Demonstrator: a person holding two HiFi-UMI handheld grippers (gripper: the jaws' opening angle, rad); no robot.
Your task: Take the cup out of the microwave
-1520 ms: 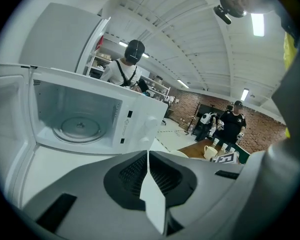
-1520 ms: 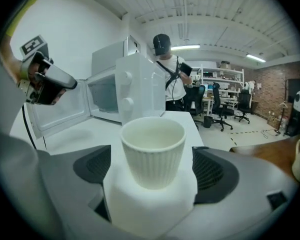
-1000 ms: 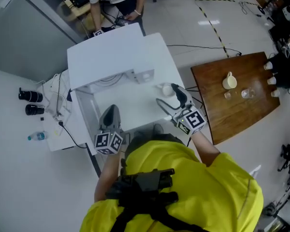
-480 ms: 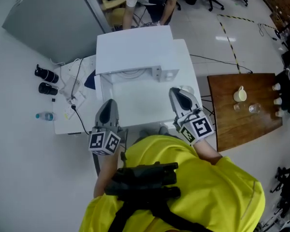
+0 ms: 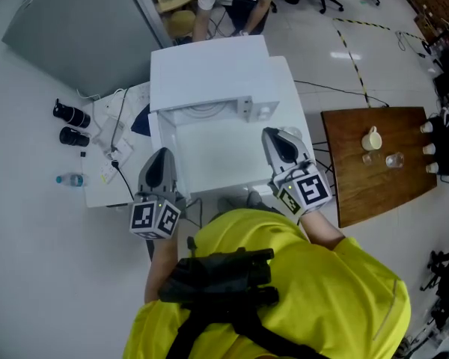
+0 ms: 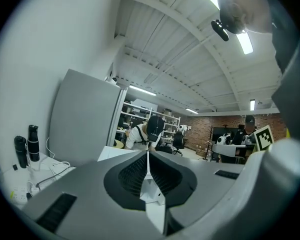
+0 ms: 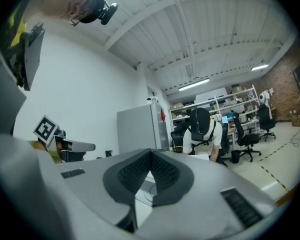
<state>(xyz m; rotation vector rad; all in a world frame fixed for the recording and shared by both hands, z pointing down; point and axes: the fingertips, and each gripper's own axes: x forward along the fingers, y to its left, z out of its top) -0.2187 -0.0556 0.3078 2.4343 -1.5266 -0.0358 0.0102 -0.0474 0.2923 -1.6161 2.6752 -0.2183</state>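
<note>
Left gripper (image 5: 162,159) and right gripper (image 5: 275,139), both clamped together and empty, hover before the white boxy microwave (image 5: 209,69); the cup is apparently not yet retrieved.

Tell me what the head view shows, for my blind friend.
From above, a person in a yellow top holds the left hand-held gripper and right hand-held gripper, both shut and empty, near a white microwave. A cream cup stands on a wooden table at the right.
</note>
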